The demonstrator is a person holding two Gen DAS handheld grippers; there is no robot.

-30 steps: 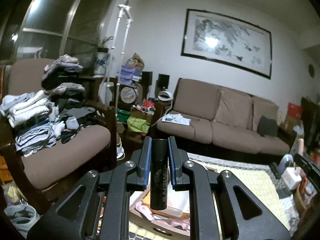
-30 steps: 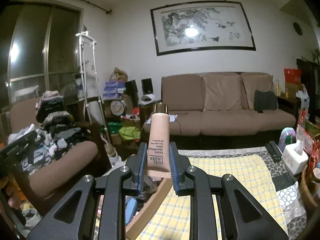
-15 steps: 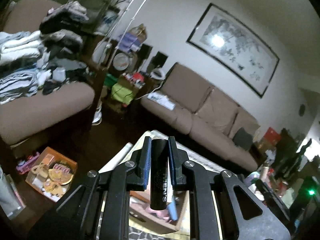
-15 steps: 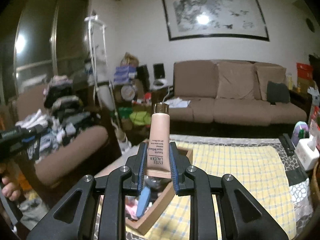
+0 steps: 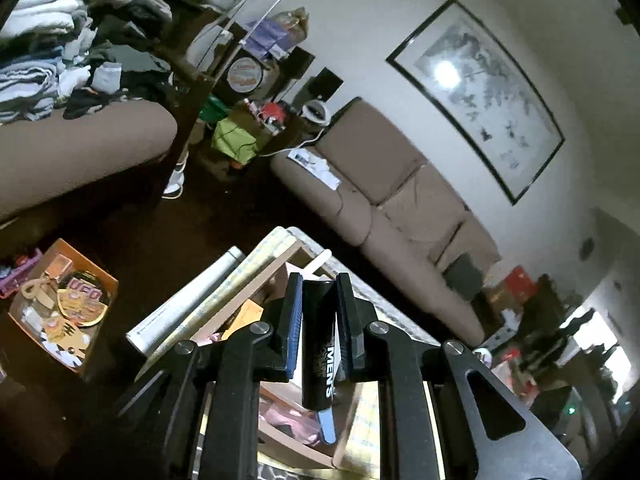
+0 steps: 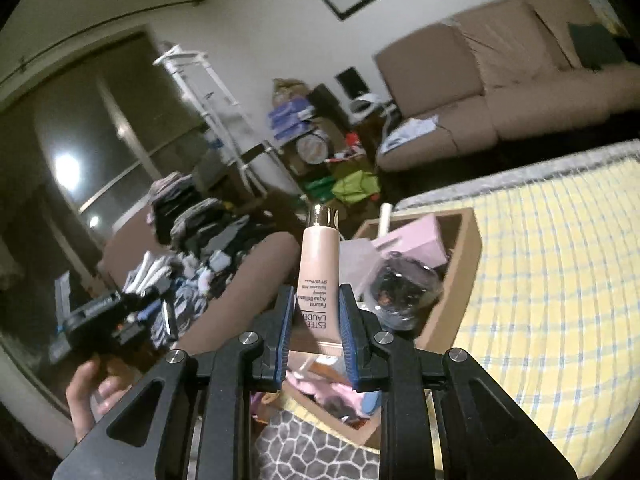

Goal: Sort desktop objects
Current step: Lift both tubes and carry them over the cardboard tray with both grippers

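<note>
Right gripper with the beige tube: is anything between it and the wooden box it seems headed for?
No separate obstacle shows. The right gripper grips the beige tube above the wooden box, but the box is crowded: a pink box and dark bundle fill much of it.

Two fisheye wrist views, each looking forward along its own gripper fingers, tilted down and rolled

Left wrist: close over the wooden tray point(image 5: 280, 264) at the table edge, facing the brown sofa point(image 5: 400, 208) and framed painting point(image 5: 480, 92), horizon strongly slanted. Right wrist: just above the same wooden tray point(image 6: 472, 248) and the yellow checked cloth point(image 6: 560, 280), facing the sofa point(image 6: 500, 80), slanted the other way, catching the left gripper point(image 6: 100, 320) at lower left. Shared by both: tray, sofa, painting, clothes pile point(image 5: 60, 52)
</note>
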